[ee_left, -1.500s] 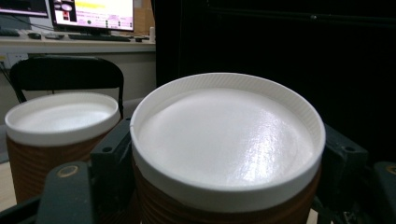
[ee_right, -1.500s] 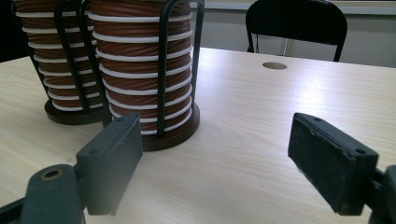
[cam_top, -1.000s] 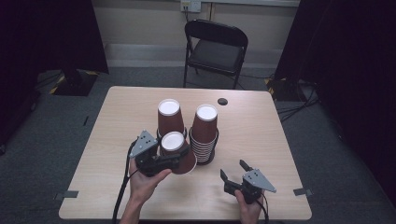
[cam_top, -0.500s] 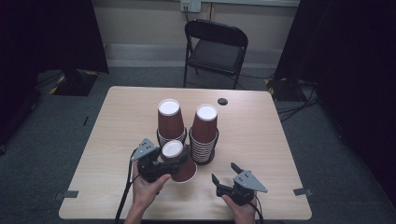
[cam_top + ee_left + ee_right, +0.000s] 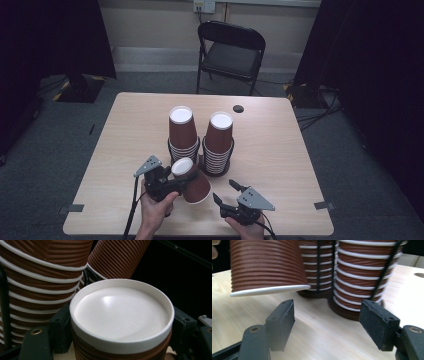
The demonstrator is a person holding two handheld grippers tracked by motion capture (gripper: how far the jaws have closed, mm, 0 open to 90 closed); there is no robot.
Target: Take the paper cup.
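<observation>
A brown ribbed paper cup [image 5: 194,182] hangs upside down and tilted just above the table, its white base [image 5: 120,312] facing up. My left gripper [image 5: 183,175] is shut on its narrow end, one pad [image 5: 59,326] on each side. Behind it stand two stacks of the same cups, the left stack [image 5: 181,132] and the right stack [image 5: 219,140], each in a black wire holder. My right gripper [image 5: 223,190] sits low at the front right of the held cup [image 5: 267,267]. Its jaws have just been closing, stand open, and hold nothing [image 5: 325,325].
The wooden table [image 5: 280,150] has a small black round thing [image 5: 238,108] near its far edge. A black folding chair [image 5: 230,50] stands beyond the table. Dark curtains hang at both sides. The table's front edge is close under both hands.
My left gripper has sunk toward the table with the cup in it. My right gripper has slid left toward the cup, and its jaws stand a little narrower.
</observation>
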